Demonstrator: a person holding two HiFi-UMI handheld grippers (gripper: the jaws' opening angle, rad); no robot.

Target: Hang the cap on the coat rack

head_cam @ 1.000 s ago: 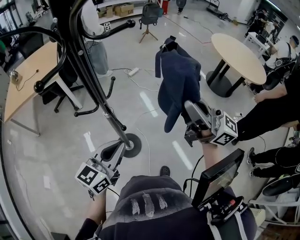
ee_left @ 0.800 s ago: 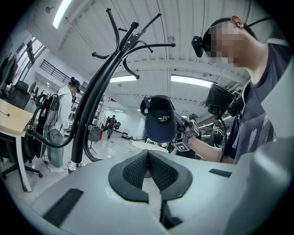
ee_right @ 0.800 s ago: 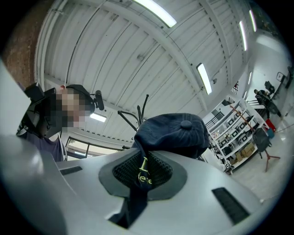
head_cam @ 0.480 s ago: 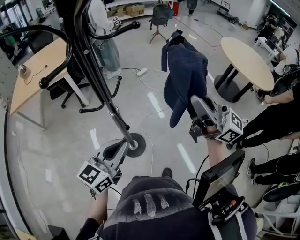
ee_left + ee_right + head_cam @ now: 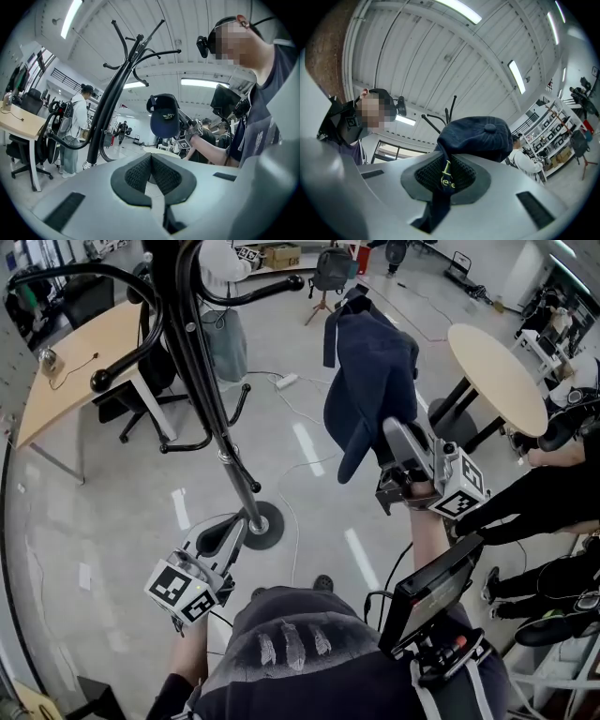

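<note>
Right gripper (image 5: 446, 174) clamped on dark navy fabric cap (image 5: 480, 136) (by its strap), raised near black metal coat rack (image 5: 202, 381). Left gripper (image 5: 151, 176) jaws together, empty.

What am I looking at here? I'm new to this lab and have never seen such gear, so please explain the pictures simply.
There is no robot. A person holds a hand tool with two fingers in each hand. The wide picture comes from a camera on the person's head, looking down towards the floor. The other two pictures come from a camera riding on each tool, looking along its fingers. The right gripper has its fingers shut on a strap of a dark blue cap, which is held up in the air, apart from the black coat rack. The left gripper is shut and empty. The rack's round base stands on the grey floor. A round table and a wooden desk stand further off.
</note>
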